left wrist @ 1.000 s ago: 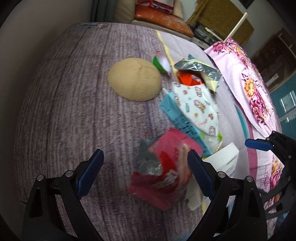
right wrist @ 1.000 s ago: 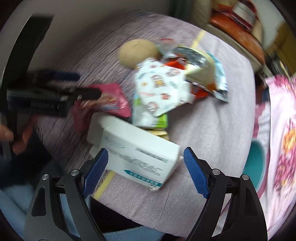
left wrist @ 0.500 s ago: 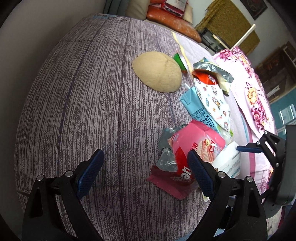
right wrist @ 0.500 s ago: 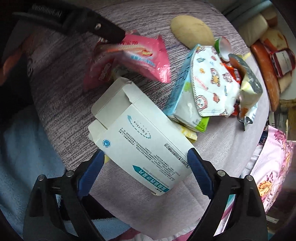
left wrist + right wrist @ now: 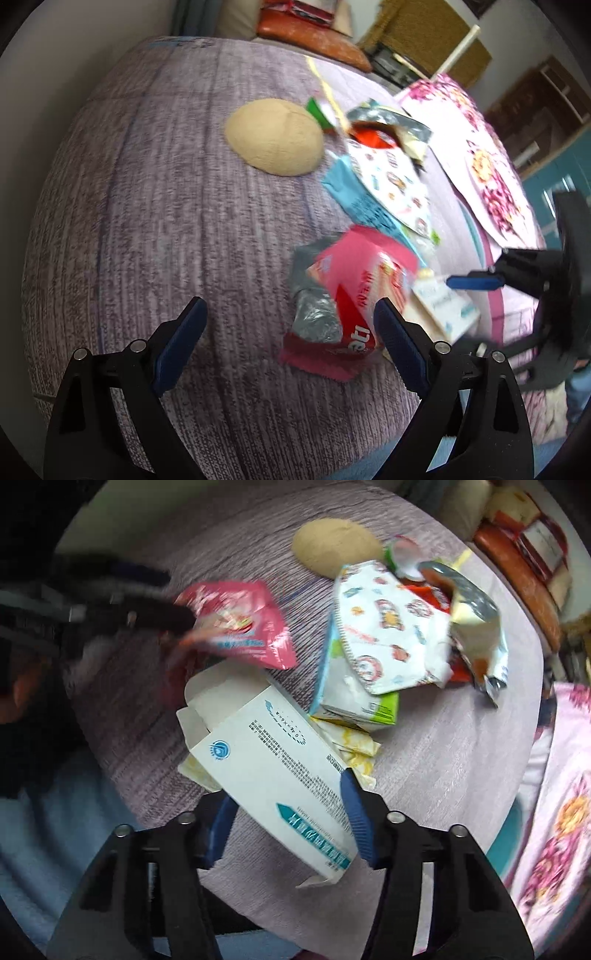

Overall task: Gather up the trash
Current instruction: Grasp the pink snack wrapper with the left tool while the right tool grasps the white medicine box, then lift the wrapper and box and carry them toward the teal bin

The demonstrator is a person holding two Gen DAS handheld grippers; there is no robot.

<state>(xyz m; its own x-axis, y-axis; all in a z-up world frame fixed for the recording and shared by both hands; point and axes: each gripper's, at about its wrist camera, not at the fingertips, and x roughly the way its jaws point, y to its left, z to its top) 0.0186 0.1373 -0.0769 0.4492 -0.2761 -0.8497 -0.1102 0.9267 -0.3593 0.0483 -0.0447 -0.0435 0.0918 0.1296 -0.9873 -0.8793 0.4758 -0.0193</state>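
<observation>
A pile of trash lies on a round table with a purple cloth. A pink snack wrapper lies just ahead of my open left gripper, beside its right finger. My right gripper has closed its jaws onto a white cardboard box with teal print. Further back lie a cartoon-printed white pack, a silver foil bag, a blue-green pack and a yellow wrapper. The box also shows in the left wrist view.
A tan round pad lies at the table's far side, with a green-lidded cup beside it. A pink floral cloth hangs to the right. Cushions sit beyond the table. The person's blue clothing is at the near edge.
My right gripper has closed from wide open onto the white box. My left gripper has drawn closer to the pink wrapper, still open.
</observation>
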